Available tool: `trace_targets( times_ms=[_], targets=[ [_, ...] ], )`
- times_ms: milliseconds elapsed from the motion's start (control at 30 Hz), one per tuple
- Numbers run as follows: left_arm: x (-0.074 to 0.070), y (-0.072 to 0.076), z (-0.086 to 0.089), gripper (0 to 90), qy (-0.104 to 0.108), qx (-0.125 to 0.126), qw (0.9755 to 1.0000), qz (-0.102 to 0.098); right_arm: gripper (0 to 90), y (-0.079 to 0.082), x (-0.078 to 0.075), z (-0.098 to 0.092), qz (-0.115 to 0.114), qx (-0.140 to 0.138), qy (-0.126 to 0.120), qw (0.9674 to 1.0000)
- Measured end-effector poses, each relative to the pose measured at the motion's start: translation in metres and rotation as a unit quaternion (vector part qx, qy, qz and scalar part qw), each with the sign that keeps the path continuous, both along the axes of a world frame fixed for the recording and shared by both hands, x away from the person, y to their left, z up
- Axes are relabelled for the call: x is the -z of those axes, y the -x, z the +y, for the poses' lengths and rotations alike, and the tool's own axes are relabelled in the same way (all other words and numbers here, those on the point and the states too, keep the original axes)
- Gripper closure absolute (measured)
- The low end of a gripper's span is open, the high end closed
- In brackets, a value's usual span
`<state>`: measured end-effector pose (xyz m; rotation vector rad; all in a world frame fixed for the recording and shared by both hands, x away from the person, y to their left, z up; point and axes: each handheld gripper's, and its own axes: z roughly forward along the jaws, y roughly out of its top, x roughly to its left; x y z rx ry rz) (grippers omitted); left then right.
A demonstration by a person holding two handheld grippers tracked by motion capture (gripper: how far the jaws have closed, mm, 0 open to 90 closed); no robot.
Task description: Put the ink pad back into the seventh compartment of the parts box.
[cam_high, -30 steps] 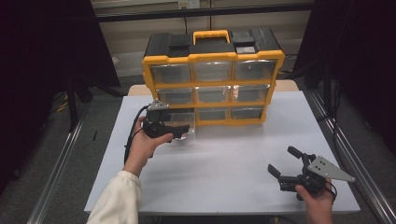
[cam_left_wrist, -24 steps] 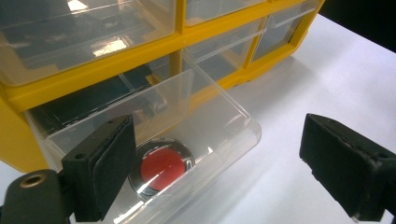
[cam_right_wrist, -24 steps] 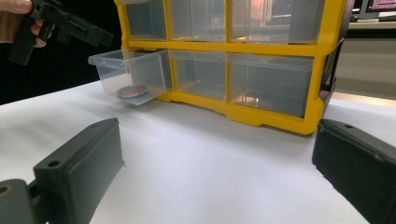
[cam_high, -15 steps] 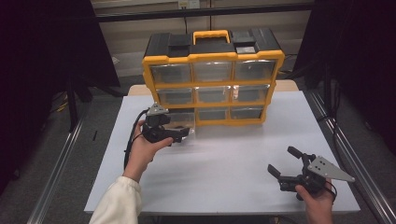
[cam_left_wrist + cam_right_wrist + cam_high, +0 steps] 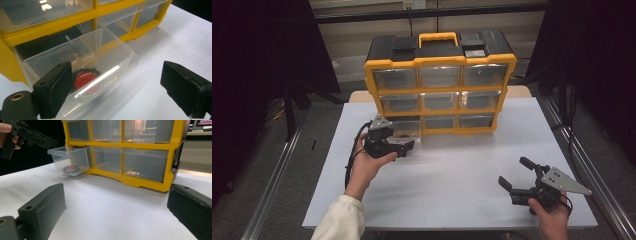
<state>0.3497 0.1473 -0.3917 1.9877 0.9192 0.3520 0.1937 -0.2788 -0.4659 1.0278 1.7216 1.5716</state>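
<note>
The clear drawer (image 5: 82, 65) is the thing I work on: it is the bottom left drawer of the yellow organizer (image 5: 439, 90), and it stands pulled out toward me, in the middle of the left gripper view and left of centre in the high view, just in front of the cabinet. Inside it, near its front wall, lies a round red disc with a dark rim (image 5: 85, 79); in the right gripper view I see the same disc in the upper left, on the drawer floor. My left gripper (image 5: 117, 82) is at the front of the drawer with its jaws wide apart: one pad (image 5: 56, 87) is just before the left end of the front wall, the other far off at the lower right over the white table (image 5: 155, 45), and nothing is pressed between them. My right gripper (image 5: 115, 210) rests low near the lower right of the high view, well apart from the organizer, its jaws also spread and empty. I judge that the drawer is opened and the step in hand is either to take the disc or to shut the drawer. To take it, I must tilt the left jaws down over the front wall, bring them around the disc and close gently, because the disc is flat and low.
</note>
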Motion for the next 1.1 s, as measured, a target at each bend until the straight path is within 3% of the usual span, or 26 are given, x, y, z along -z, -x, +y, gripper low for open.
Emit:
trace_targets(
  times_ms=[233,433,733,900,1100],
  targets=[
    [0.002,0.004,0.003,13.5,-0.005,0.002,1.0000,-0.007,1.4,0.000,0.000,0.000,-0.001,0.001,0.001,1.0000],
    [0.007,0.007,0.005,18.4,0.000,-0.011,0.9999,-0.011,1.4,0.000,0.000,0.000,0.001,0.002,-0.002,1.0000],
    [0.009,0.011,0.007,33.3,-0.001,-0.024,0.9993,-0.030,1.4,0.000,0.000,0.000,0.000,0.001,0.000,1.0000],
    [0.009,0.013,0.008,43.6,0.008,-0.030,0.9992,-0.026,1.4,0.000,0.000,0.000,0.000,0.000,0.000,1.0000],
    [0.009,0.014,0.010,48.9,0.004,-0.039,0.9990,-0.024,1.4,0.000,0.000,-0.001,-0.001,-0.002,0.001,1.0000]
  ],
)
